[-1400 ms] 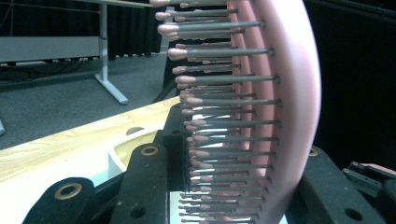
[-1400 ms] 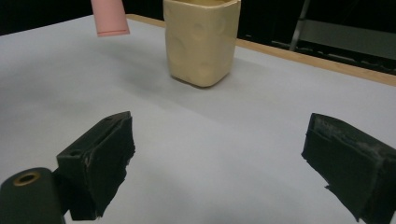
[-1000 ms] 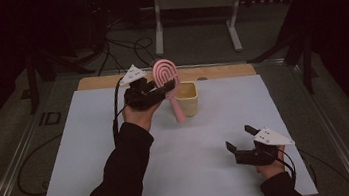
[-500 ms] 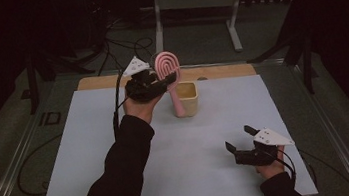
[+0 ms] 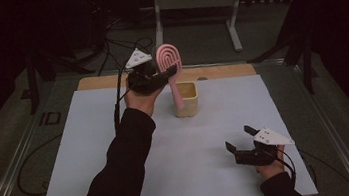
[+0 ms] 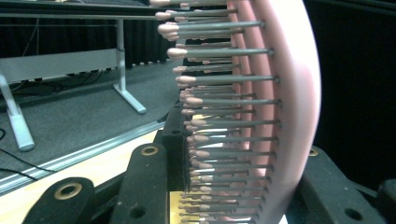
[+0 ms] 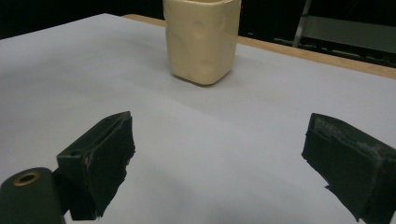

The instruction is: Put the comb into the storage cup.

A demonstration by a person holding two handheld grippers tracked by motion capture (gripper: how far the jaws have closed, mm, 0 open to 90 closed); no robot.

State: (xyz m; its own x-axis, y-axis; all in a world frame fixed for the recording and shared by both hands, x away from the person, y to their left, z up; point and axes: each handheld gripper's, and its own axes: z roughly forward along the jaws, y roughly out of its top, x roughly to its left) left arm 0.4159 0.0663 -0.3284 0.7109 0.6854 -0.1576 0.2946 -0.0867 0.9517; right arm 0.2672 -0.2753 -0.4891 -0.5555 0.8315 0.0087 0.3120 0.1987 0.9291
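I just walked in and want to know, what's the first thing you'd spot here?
The pink hairbrush stands out: the left gripper is clamped on its bristly head and holds it up over the far middle of the white table, its handle hanging down beside the cream cup. Near the front right corner, the right gripper waits with its jaws wide open, holding nothing.

no readable text, labels or numbers anywhere
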